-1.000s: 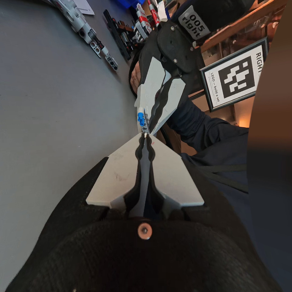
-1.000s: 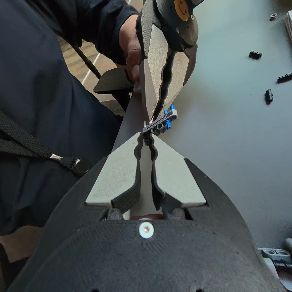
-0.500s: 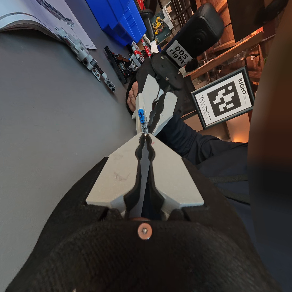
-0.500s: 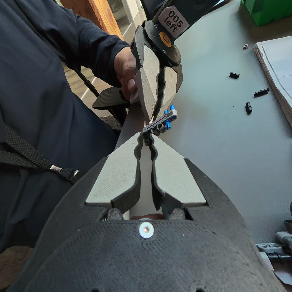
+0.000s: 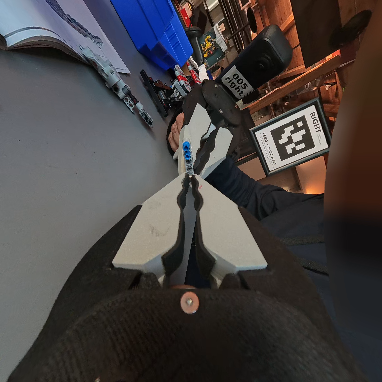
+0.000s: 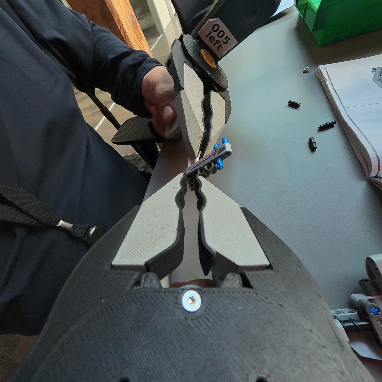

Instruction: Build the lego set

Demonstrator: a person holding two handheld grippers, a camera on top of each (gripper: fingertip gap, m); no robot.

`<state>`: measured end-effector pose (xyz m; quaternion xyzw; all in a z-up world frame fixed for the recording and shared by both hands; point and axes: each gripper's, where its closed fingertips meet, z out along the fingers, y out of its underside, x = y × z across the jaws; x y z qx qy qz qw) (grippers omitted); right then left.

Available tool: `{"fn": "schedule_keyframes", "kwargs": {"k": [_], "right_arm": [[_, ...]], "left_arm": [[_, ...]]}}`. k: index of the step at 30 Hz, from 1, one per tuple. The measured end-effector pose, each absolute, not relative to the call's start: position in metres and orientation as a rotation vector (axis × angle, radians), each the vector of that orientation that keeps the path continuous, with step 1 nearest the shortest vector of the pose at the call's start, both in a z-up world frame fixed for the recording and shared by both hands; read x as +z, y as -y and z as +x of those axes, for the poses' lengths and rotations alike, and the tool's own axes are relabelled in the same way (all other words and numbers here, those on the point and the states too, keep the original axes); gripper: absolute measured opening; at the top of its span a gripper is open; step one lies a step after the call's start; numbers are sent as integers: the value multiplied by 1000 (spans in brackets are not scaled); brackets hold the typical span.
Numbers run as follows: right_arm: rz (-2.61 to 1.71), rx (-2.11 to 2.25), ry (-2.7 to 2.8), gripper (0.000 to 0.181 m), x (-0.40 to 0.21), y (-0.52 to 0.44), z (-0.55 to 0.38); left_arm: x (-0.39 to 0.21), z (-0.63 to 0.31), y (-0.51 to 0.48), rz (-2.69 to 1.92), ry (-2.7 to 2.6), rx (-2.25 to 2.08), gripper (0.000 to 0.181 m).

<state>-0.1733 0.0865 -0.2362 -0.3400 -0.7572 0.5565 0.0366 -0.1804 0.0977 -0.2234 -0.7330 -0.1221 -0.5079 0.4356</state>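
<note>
A: Both tongs meet tip to tip above the tabletop [image 6: 289,206] edge. Right tongs [image 6: 191,182] are clamped on a dark holed piece at the end of the grey beam [image 6: 208,160].
B: And the left tongs [image 5: 190,177]?
A: Pinched together on sth small and pale at the very tip — can't tell what it is. In the right wrist view their tip sits right by the beam's near end.
B: Where's the beam exactly?
A: In the air betw. the two tips, slanting up to the right, w/ blue pins [image 6: 220,163] poking through its far end.
B: Anything on the tabletop?
A: Three black pins [image 6: 312,143] lying loose, well apart from the beam, an open booklet [image 6: 355,115] at the right edge, a green bin [image 6: 339,22] behind it. Left wrist view adds a grey assembly [image 5: 115,84] by the booklet, a blue bin [image 5: 157,31] and a framed marker sign [image 5: 289,136] — off the tabletop, behind the right tongs.
</note>
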Motion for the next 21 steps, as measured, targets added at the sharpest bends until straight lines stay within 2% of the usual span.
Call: {"fn": "schedule_keyframes", "kwargs": {"k": [21], "right_arm": [[-1047,1649,2300,4,-238,-89,-176]], "left_arm": [[-226,-183,-99,-1849,279,-1211,0]]}}
